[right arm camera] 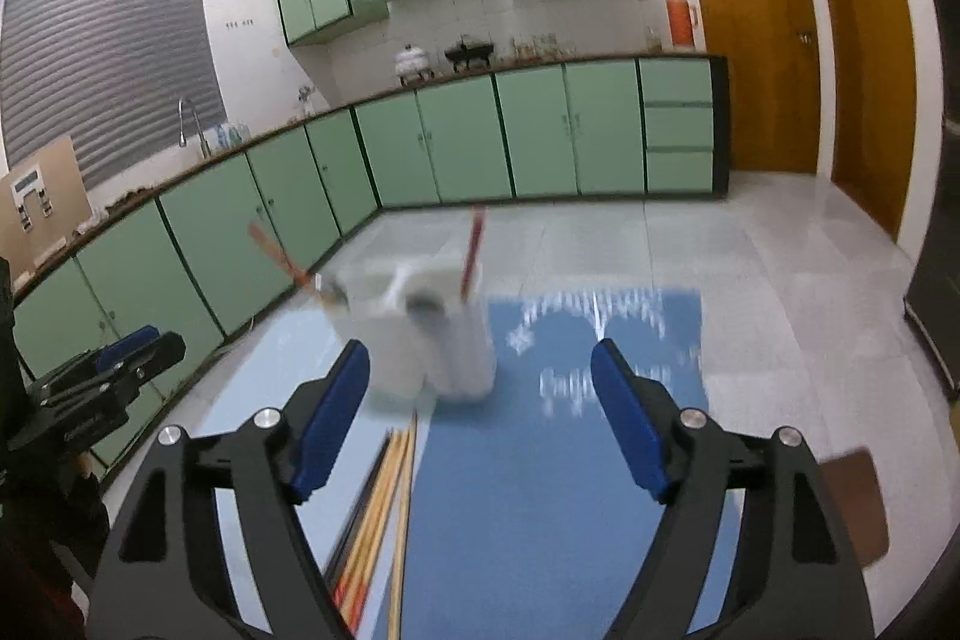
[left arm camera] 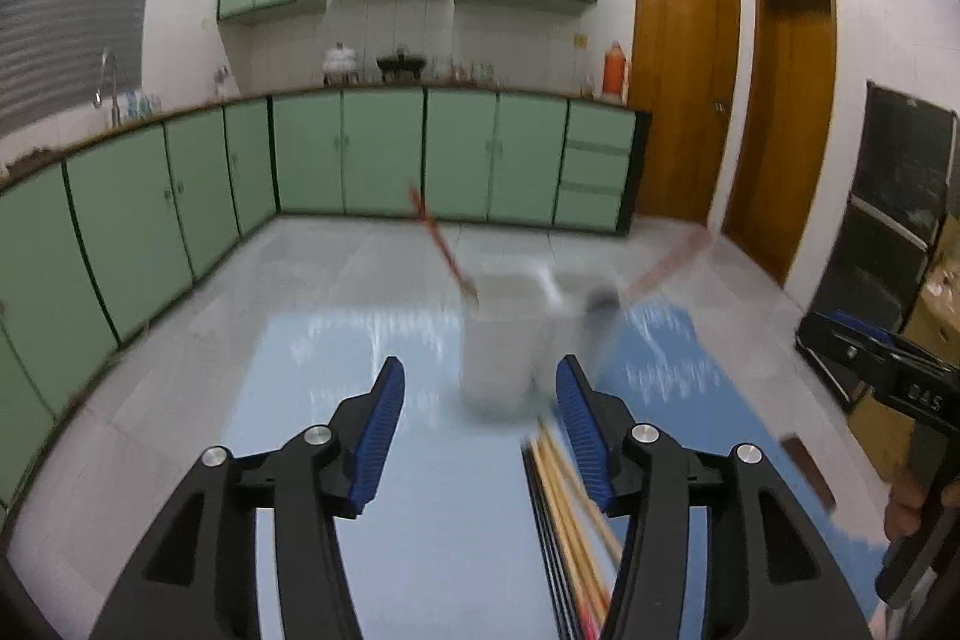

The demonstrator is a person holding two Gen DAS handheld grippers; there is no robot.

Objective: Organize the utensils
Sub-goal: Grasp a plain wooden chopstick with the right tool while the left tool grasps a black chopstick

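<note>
Currently both claws spread wide, nothing between pads. Left claw hovers over pale blue table; white utensil holder stands just ahead at 12 o'clock, blurred, red-handled utensils leaning out of it. Bundle of chopsticks lies flat on table at 5 o'clock, beside inner right finger. Right claw faces same holder at 11 o'clock; chopsticks at 7 o'clock. Green cabinets behind.
</note>
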